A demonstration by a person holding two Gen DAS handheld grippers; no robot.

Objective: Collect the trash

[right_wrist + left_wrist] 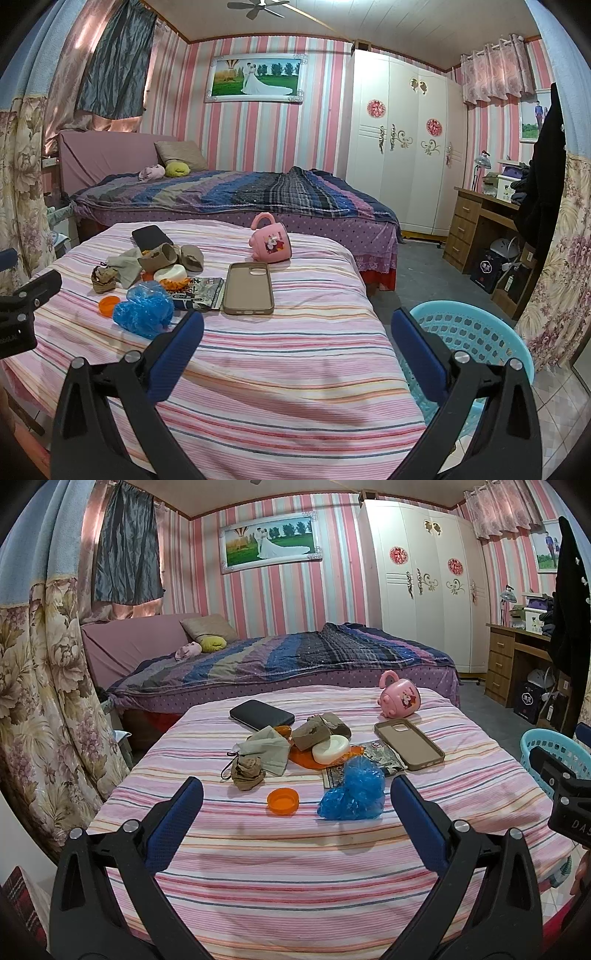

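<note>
A pile of trash lies on the striped tabletop: a blue plastic bag, an orange cap, a crumpled brown wad, grey cloth, torn cardboard, a white round lid on orange peel, and a printed wrapper. My left gripper is open and empty, just short of the cap and bag. My right gripper is open and empty, above the table's right part, beside the turquoise basket.
A tan phone case, a black phone and a tipped pink cup also lie on the table. A bed stands behind it, a wardrobe and desk at the right, curtains at the left.
</note>
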